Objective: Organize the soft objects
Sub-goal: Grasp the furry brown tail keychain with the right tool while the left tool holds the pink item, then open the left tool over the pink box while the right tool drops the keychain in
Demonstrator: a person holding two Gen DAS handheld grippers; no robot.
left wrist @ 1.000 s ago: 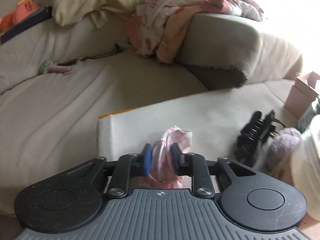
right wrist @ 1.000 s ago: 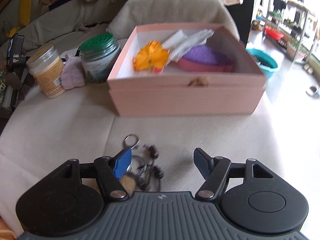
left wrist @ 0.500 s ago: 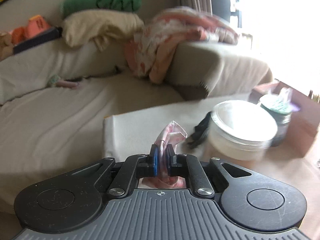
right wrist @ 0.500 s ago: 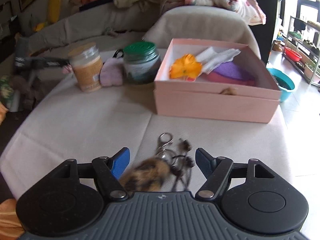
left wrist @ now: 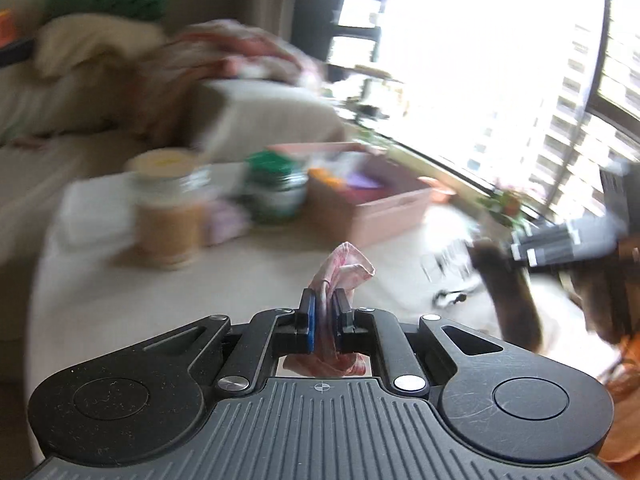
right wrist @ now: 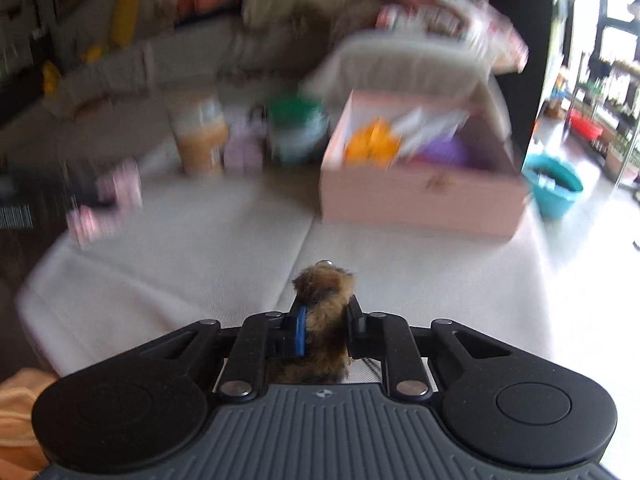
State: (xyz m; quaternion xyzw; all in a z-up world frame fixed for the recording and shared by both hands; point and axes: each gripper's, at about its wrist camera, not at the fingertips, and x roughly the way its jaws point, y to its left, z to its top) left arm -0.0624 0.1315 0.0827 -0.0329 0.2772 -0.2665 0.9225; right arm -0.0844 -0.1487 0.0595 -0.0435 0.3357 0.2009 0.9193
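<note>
My left gripper point(left wrist: 325, 300) is shut on a pink patterned cloth point(left wrist: 344, 264), which sticks up past the pads above the white table. The jaws of my right gripper point(right wrist: 326, 320) are closing, with the pads pressing a brown furry keychain point(right wrist: 324, 284) held off the table. In the left wrist view the fur point(left wrist: 512, 300) hangs blurred at the right. The open pink box point(right wrist: 420, 196) stands ahead on the right and holds an orange flower point(right wrist: 372, 144) and a purple soft item point(right wrist: 444, 156). The left gripper's cloth point(right wrist: 104, 200) shows as a blur at the far left.
A tan jar point(left wrist: 168, 216), a lilac soft item point(left wrist: 226, 220) and a green-lidded jar point(left wrist: 276, 196) stand left of the box. The sofa behind carries cushions and a blanket. A teal basin point(right wrist: 554, 188) sits on the floor beyond the table's right edge.
The left gripper has swung right and risen with the cloth, bringing the jars and box into view. The right gripper has closed on the furry keychain and lifted it.
</note>
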